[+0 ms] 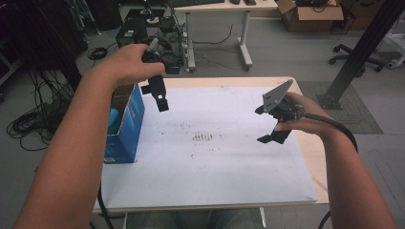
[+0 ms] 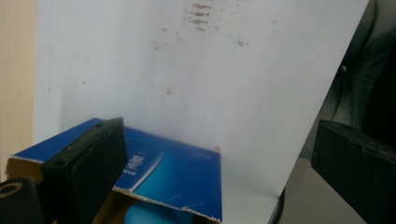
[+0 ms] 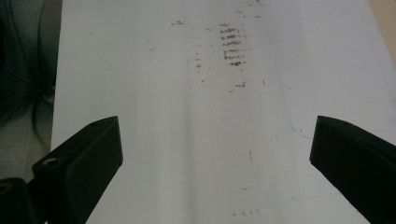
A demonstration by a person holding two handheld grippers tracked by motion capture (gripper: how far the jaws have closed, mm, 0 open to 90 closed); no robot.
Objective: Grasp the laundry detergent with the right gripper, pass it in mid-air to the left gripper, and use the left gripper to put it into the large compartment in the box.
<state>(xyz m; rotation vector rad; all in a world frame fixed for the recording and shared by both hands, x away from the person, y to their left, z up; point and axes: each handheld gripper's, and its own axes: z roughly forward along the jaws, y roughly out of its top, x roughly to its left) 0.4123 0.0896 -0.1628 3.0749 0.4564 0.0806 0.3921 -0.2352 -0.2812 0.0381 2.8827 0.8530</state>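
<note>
Left tool (image 1: 159,95), jaws wide and empty, hangs just beside the open blue box (image 1: 125,125); right tool (image 1: 272,125), likewise gaping, well apart.

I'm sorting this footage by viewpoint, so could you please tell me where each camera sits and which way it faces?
High view: above the person's side, facing forward and down on the table; both forearms, left gripper, right gripper.
Left gripper view: on the left gripper, facing down at the blue box; jaws apart.
Right gripper view: on the right gripper, facing the white sheet; jaws apart.
Shared: the sheet's brown smudges.
</note>
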